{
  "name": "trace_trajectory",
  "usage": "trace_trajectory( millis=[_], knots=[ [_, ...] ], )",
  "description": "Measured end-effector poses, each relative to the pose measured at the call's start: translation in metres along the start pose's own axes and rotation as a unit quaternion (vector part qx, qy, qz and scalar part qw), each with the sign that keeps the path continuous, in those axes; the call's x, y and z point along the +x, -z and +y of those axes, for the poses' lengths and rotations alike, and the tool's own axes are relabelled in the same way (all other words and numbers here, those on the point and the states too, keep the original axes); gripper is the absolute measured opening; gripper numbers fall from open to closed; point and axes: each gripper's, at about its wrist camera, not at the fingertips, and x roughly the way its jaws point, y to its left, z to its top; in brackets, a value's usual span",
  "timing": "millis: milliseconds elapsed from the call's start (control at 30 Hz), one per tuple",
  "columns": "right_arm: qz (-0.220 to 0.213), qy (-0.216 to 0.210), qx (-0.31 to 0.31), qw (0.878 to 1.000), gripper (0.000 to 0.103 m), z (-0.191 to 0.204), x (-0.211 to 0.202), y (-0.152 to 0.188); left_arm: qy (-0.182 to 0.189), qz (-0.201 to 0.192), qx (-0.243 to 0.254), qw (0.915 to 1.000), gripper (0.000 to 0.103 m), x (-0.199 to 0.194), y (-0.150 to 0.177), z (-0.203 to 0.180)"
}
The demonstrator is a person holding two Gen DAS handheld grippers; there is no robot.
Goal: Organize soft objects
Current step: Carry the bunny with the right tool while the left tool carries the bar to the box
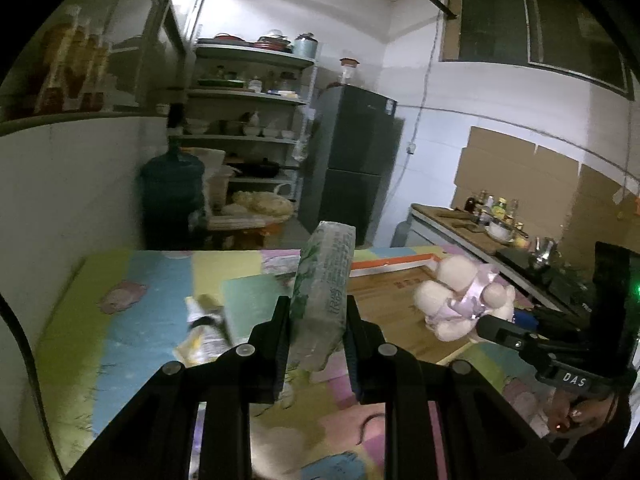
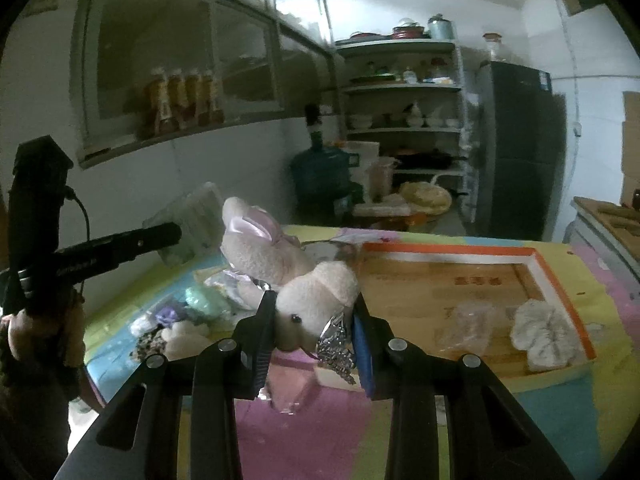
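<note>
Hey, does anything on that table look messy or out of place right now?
Yes. A loose heap of small soft things sprawls on the mat outside the tray, which holds only a scrunchie and a clear bag.

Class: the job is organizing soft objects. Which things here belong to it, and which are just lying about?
Belong to the job:
tissue pack
plush toy
wooden tray
white scrunchie

Just lying about:
water jug
fridge
shelf crockery

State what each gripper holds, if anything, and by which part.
The left gripper clamps a tissue pack across its lower half. The right gripper clamps a plush rabbit by its head.
</note>
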Motion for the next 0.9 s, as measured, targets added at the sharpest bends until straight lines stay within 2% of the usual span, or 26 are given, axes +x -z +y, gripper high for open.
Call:
trace_trajectory(
  millis=[333, 633, 900],
  knots=[
    [-0.012, 0.066, 0.025, 0.997, 0.036, -0.036, -0.014, -0.003, 0.037, 0.007, 0.007, 0.9993, 0.025, 0.030, -0.006, -0.043],
    [-0.010, 0.134, 0.055, 0.989, 0.036, -0.074, -0.018, 0.005, 0.059, 0.024, 0.017, 0.9978, 0.025, 0.062, -0.005, -0.078],
    [-0.014, 0.156, 0.072, 0.985, 0.036, -0.097, -0.020, 0.013, 0.064, 0.042, 0.025, 0.9968, 0.025, 0.090, -0.001, -0.101]
  ],
)
